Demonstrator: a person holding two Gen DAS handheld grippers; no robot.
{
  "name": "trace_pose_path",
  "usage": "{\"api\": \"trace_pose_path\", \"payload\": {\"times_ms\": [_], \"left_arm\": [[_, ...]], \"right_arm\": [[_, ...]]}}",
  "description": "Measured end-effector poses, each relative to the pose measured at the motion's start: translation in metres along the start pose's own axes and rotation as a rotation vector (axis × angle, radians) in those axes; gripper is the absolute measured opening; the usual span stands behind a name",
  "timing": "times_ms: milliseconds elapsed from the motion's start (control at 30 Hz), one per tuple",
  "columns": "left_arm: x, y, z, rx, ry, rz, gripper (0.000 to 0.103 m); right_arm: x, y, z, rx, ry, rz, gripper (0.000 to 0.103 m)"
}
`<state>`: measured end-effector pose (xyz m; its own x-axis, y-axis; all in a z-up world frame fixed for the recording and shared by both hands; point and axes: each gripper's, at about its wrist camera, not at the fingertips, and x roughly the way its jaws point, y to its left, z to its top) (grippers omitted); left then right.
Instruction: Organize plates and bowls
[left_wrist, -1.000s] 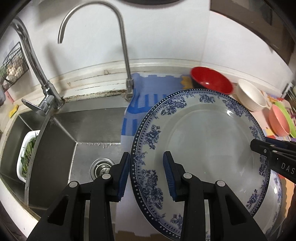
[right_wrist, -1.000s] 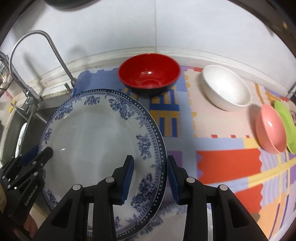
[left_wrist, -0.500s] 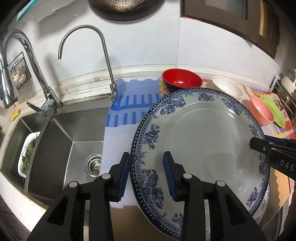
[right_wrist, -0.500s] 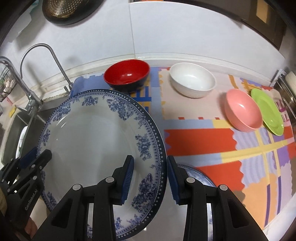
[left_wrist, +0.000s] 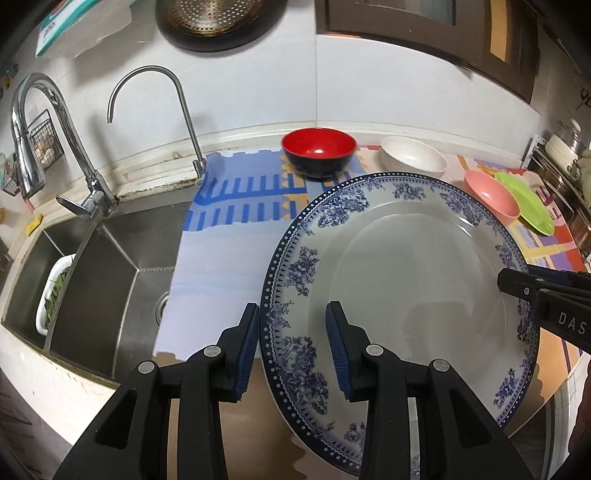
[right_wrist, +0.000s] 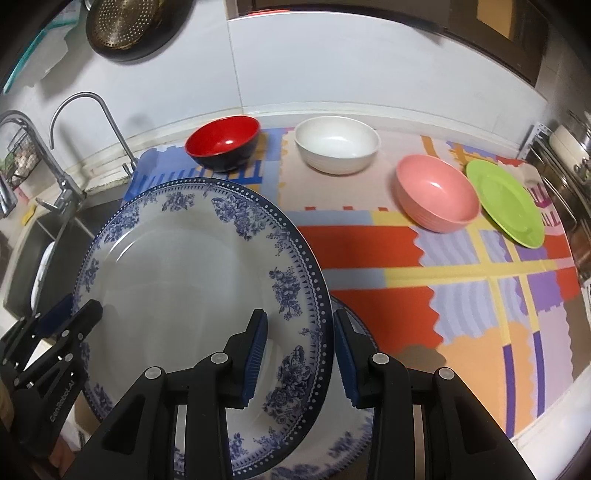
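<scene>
Blue-and-white plate (left_wrist: 402, 280) hangs tilted above the tabletop (right_wrist: 480, 295), carried between both tools: the left hand-held gripper (left_wrist: 291, 347) is clenched on its left rim, the right hand-held gripper (right_wrist: 299, 354) on its right rim. A matching plate (right_wrist: 354, 443) lies directly beneath. This looks like mid-transfer; next comes choosing a spot, perhaps near the green plate (right_wrist: 506, 203), and lowering it level.

White letters "DAS" on the black right gripper (left_wrist: 554, 314) at the picture's edge, cut off there, white letters that look like "GenRobot.AI" on the black left gripper (right_wrist: 55, 350), small and hard to read
</scene>
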<state>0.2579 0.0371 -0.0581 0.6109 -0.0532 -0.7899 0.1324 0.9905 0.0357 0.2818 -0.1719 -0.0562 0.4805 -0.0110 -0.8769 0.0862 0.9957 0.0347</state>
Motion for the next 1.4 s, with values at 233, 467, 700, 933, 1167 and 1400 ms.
{"api": "trace_pose_path", "payload": {"times_ms": [233, 467, 700, 933, 1167, 1400], "left_arm": [[0.003, -0.022, -0.014, -0.001, 0.042, -0.01, 0.036], [0.015, -0.039, -0.025, -0.005, 0.084, -0.005, 0.036], [0.03, -0.05, -0.033, -0.009, 0.118, 0.01, 0.037], [0.043, -0.055, -0.038, -0.016, 0.157, 0.029, 0.037], [0.052, -0.059, -0.041, -0.013, 0.182, 0.054, 0.037], [0.056, -0.061, -0.042, -0.012, 0.198, 0.071, 0.037]], "right_arm": [[0.001, -0.024, -0.016, 0.001, 0.013, -0.008, 0.038], [0.011, -0.04, -0.027, -0.004, 0.04, -0.006, 0.038], [0.029, -0.052, -0.033, -0.005, 0.076, 0.002, 0.038], [0.046, -0.055, -0.038, -0.018, 0.115, 0.009, 0.038], [0.059, -0.056, -0.041, -0.031, 0.142, 0.022, 0.038], [0.067, -0.057, -0.043, -0.032, 0.163, 0.029, 0.038]]}}
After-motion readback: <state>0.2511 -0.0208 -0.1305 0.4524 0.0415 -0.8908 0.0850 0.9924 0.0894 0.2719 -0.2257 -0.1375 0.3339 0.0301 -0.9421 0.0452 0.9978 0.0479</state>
